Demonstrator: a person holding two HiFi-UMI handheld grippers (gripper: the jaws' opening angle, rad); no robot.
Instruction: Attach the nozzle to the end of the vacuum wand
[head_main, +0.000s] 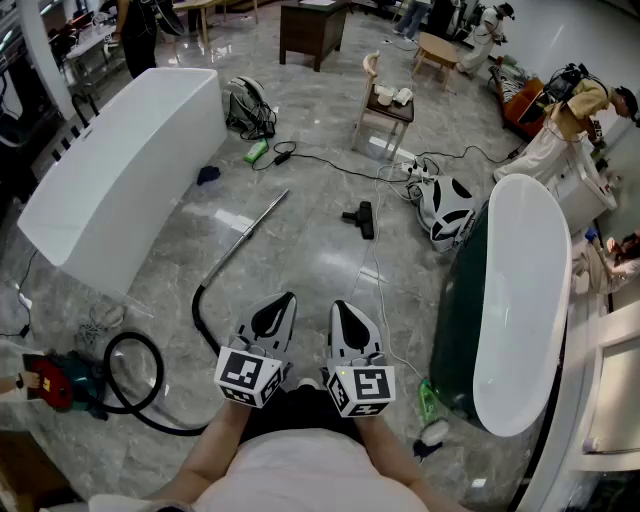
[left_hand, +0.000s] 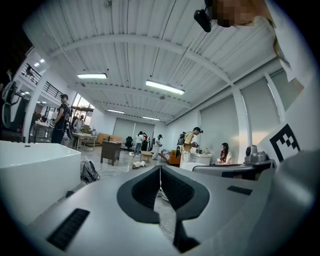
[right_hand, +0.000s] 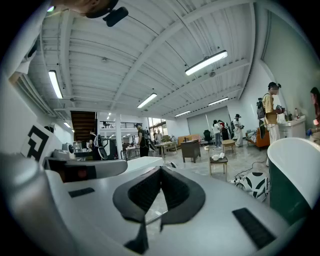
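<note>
Glossy grey marble floor (head_main: 310, 260) spreads under me. At eleven o'clock the slim metal wand (head_main: 250, 230) trails its curling black hose (head_main: 197, 310). My left tongs (head_main: 286, 300), then my right tongs (head_main: 338, 305), sit pinched shut on nothing. At one o'clock, well apart from the wand, lies the stubby black nozzle (head_main: 361, 218).

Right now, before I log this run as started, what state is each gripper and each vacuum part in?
left gripper: shut, nothing between the jaws.
right gripper: shut, nothing between the jaws.
nozzle: lying on the floor, not attached, apart from the wand.
vacuum wand: lying on the floor, joined to the hose, far end bare.
hose: looped on the floor.
</note>
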